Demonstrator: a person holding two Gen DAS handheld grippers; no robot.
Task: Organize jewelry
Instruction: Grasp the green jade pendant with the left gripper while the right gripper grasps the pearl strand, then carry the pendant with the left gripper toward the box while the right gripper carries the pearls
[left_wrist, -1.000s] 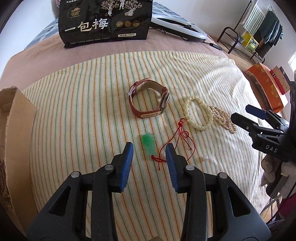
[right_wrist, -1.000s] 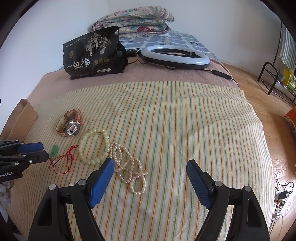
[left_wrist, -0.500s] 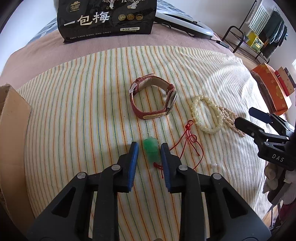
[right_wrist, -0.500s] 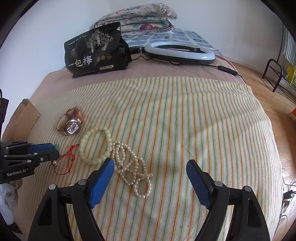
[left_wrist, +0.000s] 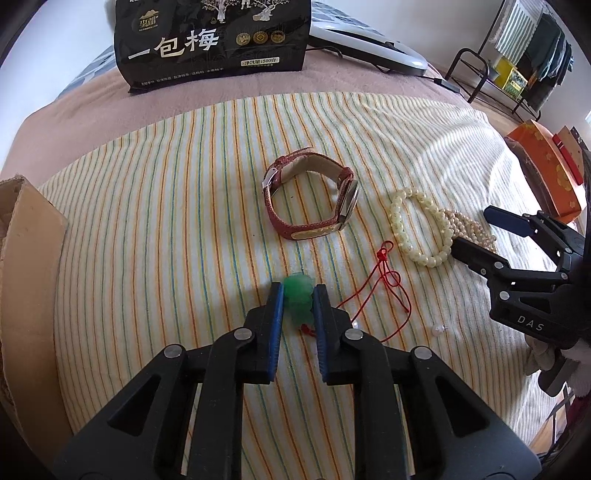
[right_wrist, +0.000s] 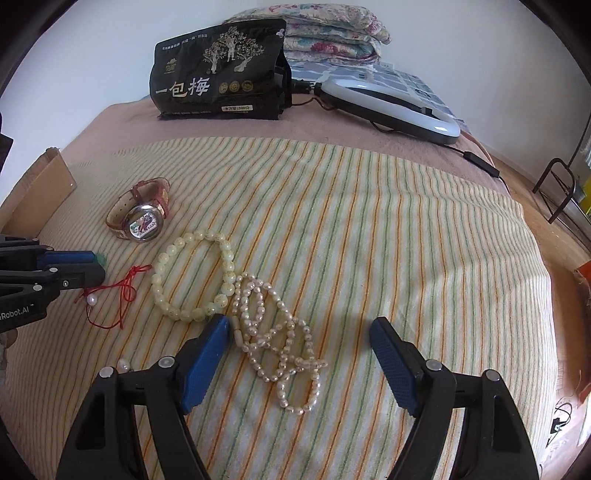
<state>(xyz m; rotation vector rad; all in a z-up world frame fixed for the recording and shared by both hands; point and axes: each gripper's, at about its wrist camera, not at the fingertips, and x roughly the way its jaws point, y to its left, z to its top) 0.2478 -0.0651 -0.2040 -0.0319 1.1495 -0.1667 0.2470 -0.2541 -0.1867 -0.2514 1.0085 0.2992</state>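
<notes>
Pinching the green jade pendant (left_wrist: 298, 295) on the striped cloth (left_wrist: 166, 221), my left gripper (left_wrist: 298, 291) sat at six o'clock of the red-strapped watch (left_wrist: 310, 203); my right gripper (right_wrist: 295, 332) gaped wide over the pearl strand (right_wrist: 277, 332).

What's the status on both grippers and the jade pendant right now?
Left gripper shut on green pendant, on the striped cloth. Right gripper open over pearl strand. Red cord trails free; nothing blocking.
</notes>
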